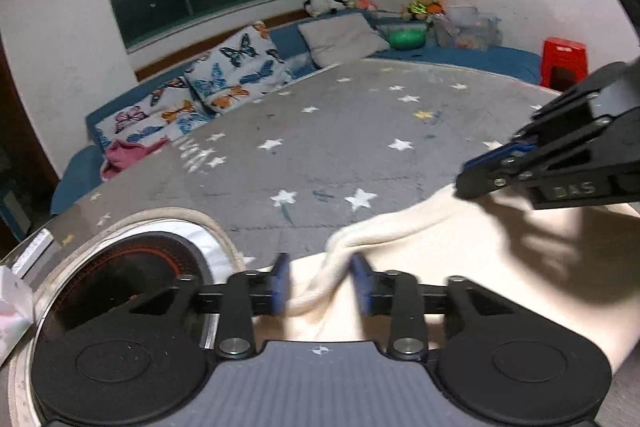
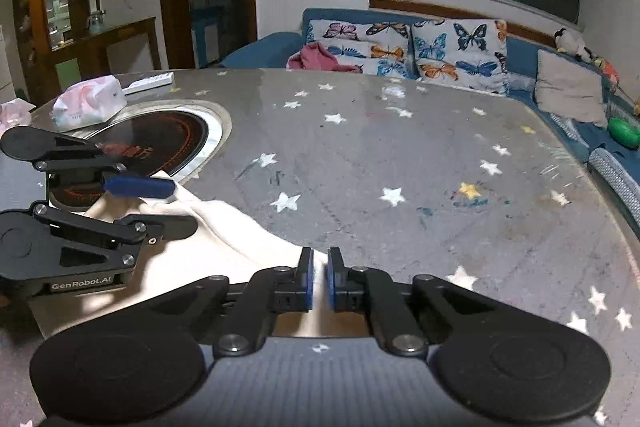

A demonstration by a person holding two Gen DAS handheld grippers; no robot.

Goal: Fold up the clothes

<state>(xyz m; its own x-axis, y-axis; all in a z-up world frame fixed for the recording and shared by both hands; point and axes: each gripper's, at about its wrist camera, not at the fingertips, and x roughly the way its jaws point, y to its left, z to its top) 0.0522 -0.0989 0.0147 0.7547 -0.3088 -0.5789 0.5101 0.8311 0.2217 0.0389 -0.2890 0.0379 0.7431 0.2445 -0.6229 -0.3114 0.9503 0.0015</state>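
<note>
1. Cream cloth (image 1: 420,239), a soft garment, lies on the near edge of the star-patterned grey surface (image 1: 340,131), bunched into a ridge that runs between both tools.
2. Left hand-held gripper (image 1: 320,283): its blue pads (image 1: 281,281) stand apart, with a rolled fold of the cloth rising between them; the pads are wider than the fold, so it is open around the fabric rather than pinching it.
3. Right hand-held gripper (image 2: 319,277): the jaws are almost together, leaving a thin slit with cream cloth in it; it appears to nip the garment's edge.
4. In the right wrist view the left tool sits at the left, its blue pad over the cloth's far corner.
5. A round induction hob (image 2: 160,143) is set into the surface just beyond the cloth, and a tissue pack (image 2: 90,103) lies behind it.
6. Butterfly cushions (image 2: 456,51) and a pink garment (image 2: 316,57) rest on the blue sofa (image 2: 520,57) past the surface.
</note>
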